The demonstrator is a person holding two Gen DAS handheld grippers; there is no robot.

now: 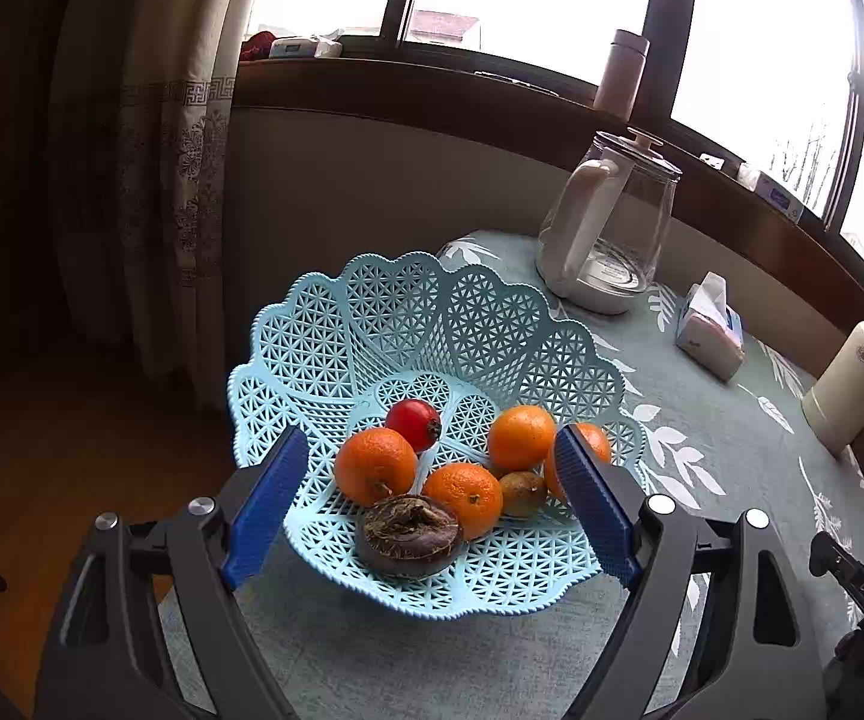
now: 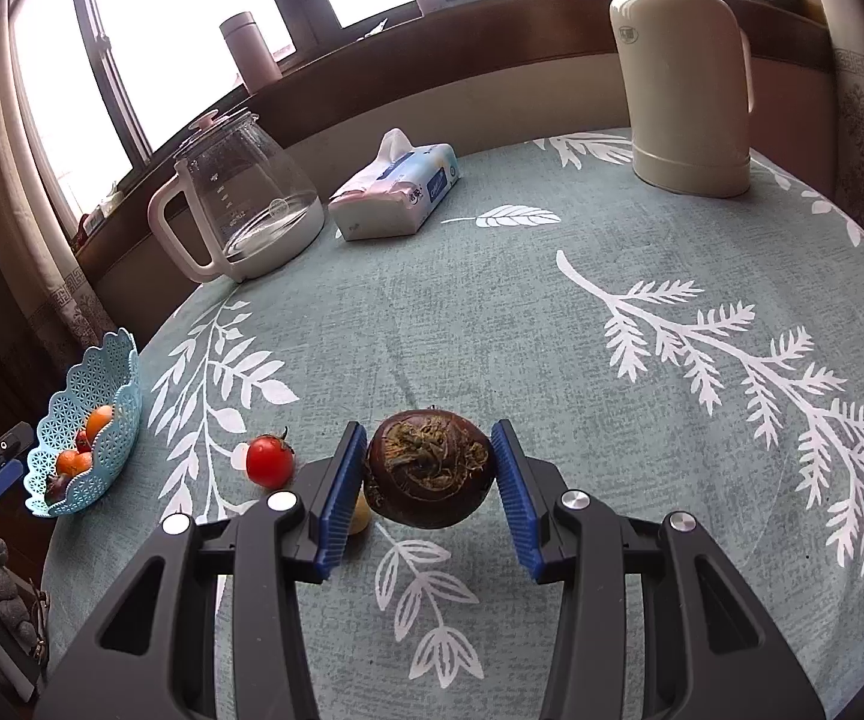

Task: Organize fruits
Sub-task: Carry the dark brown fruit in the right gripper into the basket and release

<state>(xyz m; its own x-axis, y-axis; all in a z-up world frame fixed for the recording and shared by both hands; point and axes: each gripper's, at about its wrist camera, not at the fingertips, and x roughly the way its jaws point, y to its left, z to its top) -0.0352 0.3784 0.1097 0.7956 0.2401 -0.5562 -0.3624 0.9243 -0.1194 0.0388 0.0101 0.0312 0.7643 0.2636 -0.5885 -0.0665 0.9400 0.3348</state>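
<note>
A pale blue lattice basket point(image 1: 372, 324) at the table's left edge holds several oranges point(image 1: 375, 465), a red tomato point(image 1: 413, 423), a dark water chestnut point(image 1: 408, 534) and a small brownish fruit point(image 1: 522, 492). My left gripper point(image 1: 432, 441) hangs open over the basket's near side, its blue pads either side of the fruit and nothing between them. In the right wrist view my right gripper point(image 2: 429, 427) is shut on a second dark water chestnut point(image 2: 429, 468), its pads against both sides. A cherry tomato point(image 2: 270, 461) lies just left of it, and a small yellowish fruit point(image 2: 360, 516) peeks from behind the left finger.
A glass kettle point(image 2: 240, 198), a tissue pack point(image 2: 396, 192) and a cream thermos point(image 2: 684, 78) stand along the far side of the round leaf-patterned tablecloth point(image 2: 552, 312). The basket point(image 2: 102, 408) sits far left near the table edge. A pink bottle point(image 2: 249, 54) stands on the windowsill.
</note>
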